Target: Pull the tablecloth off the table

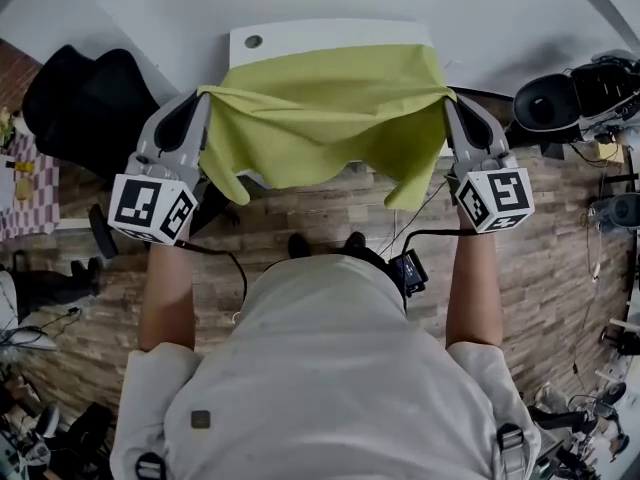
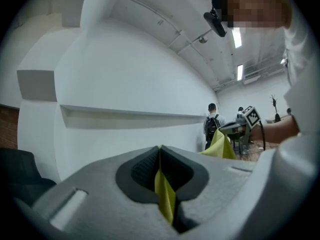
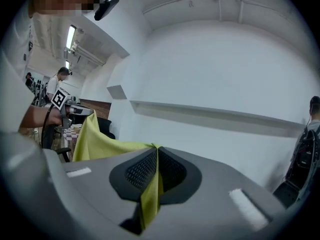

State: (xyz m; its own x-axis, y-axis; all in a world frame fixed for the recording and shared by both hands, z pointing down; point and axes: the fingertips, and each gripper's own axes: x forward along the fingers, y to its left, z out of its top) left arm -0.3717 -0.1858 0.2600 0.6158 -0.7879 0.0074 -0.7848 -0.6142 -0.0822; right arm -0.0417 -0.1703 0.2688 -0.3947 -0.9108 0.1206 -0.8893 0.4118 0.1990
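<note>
Both left tongs (image 1: 205,93) and right tongs (image 1: 447,96) are clenched on the yellow-green tablecloth (image 1: 320,118).

Head view looks steeply down; gripper views face level along their fingers (image 2: 135,171), all sharing the tablecloth (image 1: 330,108).

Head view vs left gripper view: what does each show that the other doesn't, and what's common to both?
Head view only: the white table with the tablecloth spread over it, near corners lifted by the left tongs and right tongs, and the left tongs' marker cube.
Left gripper view only: the left tongs' pads shut on a strip of cloth, a wall shelf, ceiling lights and a bystander with a backpack.
Both: the yellow-green tablecloth and the right tongs holding its other corner.
</note>
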